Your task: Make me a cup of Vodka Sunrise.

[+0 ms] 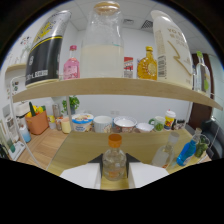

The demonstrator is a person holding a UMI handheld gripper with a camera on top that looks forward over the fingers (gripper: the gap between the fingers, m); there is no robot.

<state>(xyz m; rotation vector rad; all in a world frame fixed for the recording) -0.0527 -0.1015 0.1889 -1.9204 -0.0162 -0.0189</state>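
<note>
Fingers [114, 176] pinch a small orange-capped bottle [114, 162], upright between them above the worktop [85, 147]. Judging by the task, it should stay vertical and be lifted gently, clear of the shelf [115, 87] beyond.

Clear bottle [114, 162], orange cap; white fingers [82, 175]

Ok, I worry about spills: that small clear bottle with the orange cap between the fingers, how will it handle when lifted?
The small bottle looks like clear glass, so probably stiff, smooth and a bit slippery. It seems partly filled, so likely heavy for its size. The orange cap is on, so spilling seems unlikely. The gripper fingers appear to press both its sides.
</note>
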